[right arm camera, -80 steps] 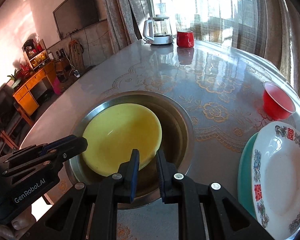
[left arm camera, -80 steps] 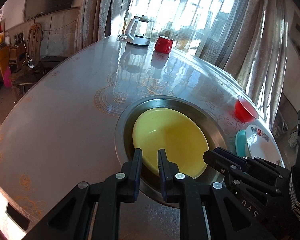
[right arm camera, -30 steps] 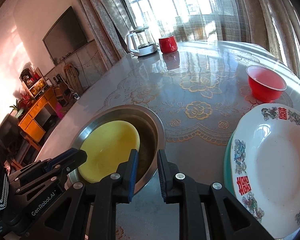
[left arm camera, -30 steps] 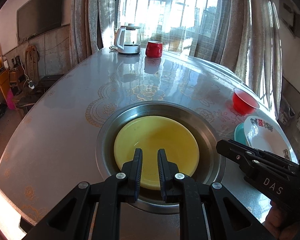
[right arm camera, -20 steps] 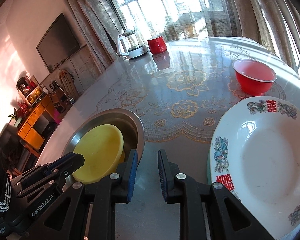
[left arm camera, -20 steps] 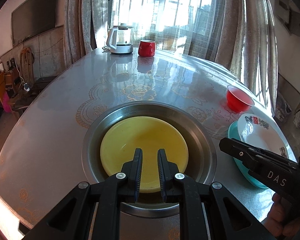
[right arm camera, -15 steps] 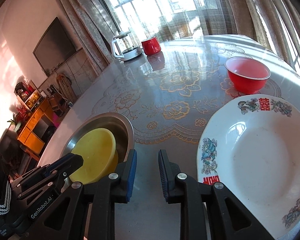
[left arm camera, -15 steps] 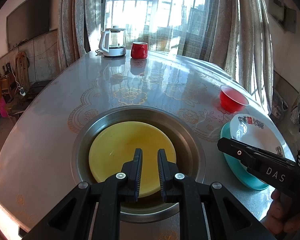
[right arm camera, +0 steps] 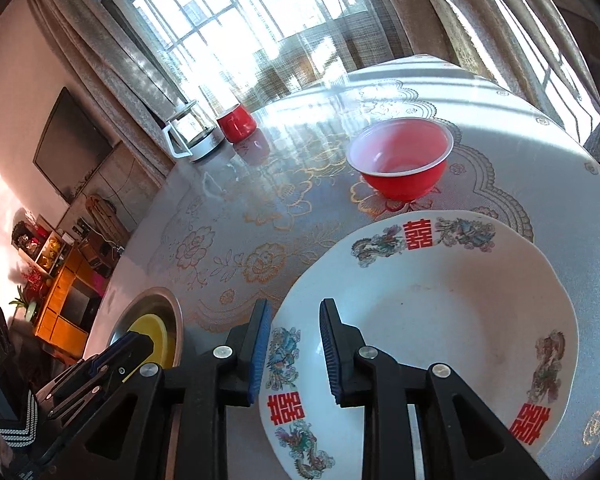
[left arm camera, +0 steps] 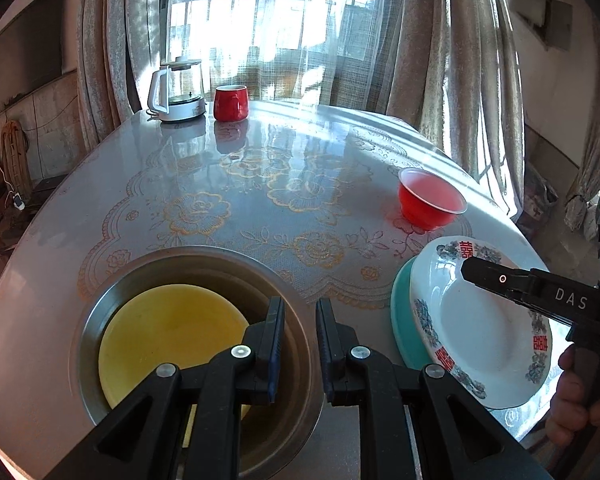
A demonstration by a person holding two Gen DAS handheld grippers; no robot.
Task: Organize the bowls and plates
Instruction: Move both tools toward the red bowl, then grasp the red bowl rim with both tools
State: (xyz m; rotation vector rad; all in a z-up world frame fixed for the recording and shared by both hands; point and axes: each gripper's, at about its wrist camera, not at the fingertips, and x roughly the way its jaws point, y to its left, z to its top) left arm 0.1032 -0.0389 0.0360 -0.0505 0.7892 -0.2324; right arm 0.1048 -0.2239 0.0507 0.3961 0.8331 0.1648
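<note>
Reach step, by my reading: right gripper [right arm camera: 292, 344], empty jaws just been opening, hangs over near rim of white plate [right arm camera: 440, 320] stacked on teal plate [left arm camera: 400, 320]; left gripper [left arm camera: 299, 336], nearly closed and empty, above yellow plate [left arm camera: 168, 332] in steel basin [left arm camera: 100, 300]; next, straddle rim, then pinch.

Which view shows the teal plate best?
The left wrist view. There the teal plate shows as a crescent sticking out from under the white plate, beside the steel basin. In the right wrist view the white plate fills the foreground and covers it completely; no teal is visible.
</note>
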